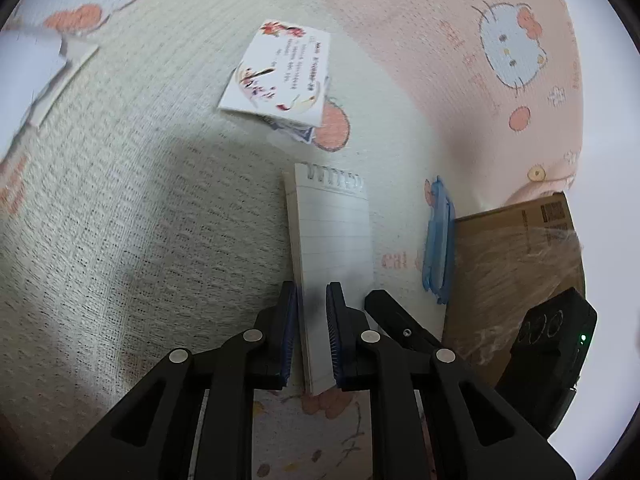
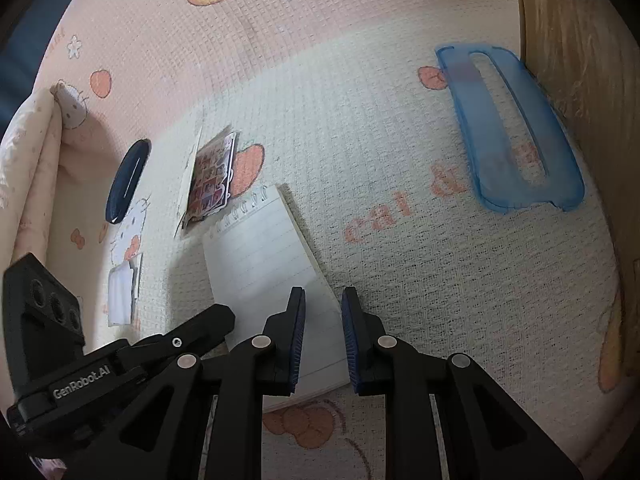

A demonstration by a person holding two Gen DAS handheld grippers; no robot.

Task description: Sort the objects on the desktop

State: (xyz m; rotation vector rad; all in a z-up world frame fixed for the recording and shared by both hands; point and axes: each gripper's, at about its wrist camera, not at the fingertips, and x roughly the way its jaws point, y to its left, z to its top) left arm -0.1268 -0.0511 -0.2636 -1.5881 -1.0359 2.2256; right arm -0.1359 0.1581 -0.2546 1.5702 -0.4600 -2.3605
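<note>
A quilted, waffle-textured blanket (image 2: 400,240) printed with cartoon cats, orange bows and pale pink and cream panels covered the surface. On it lay a small spiral-bound notepad (image 1: 332,240) with lined white pages, its wire coil at the far end. Beyond it sat a glossy folded card (image 1: 280,72) with flower prints and lines of text, resting over a sheet of colourful stickers (image 2: 210,176). A translucent blue soft phone case (image 2: 512,128), rectangular with a long slot cut in it, lay flat just beside a brown cardboard box (image 1: 516,264) partly wrapped in shiny film. A dark oval case (image 2: 128,180) lay near the blanket's rolled edge, and some white folded paper (image 2: 122,294) lay nearer the left gripper.

The left gripper (image 1: 312,300), black with ribbed blue pads, stood narrowly parted over the near end of the notepad, its pads on either side of the pad's left edge; whether they pressed it I could not tell. The right gripper (image 2: 323,300) was likewise narrowly parted over the notepad's near right corner, with nothing visibly clamped
</note>
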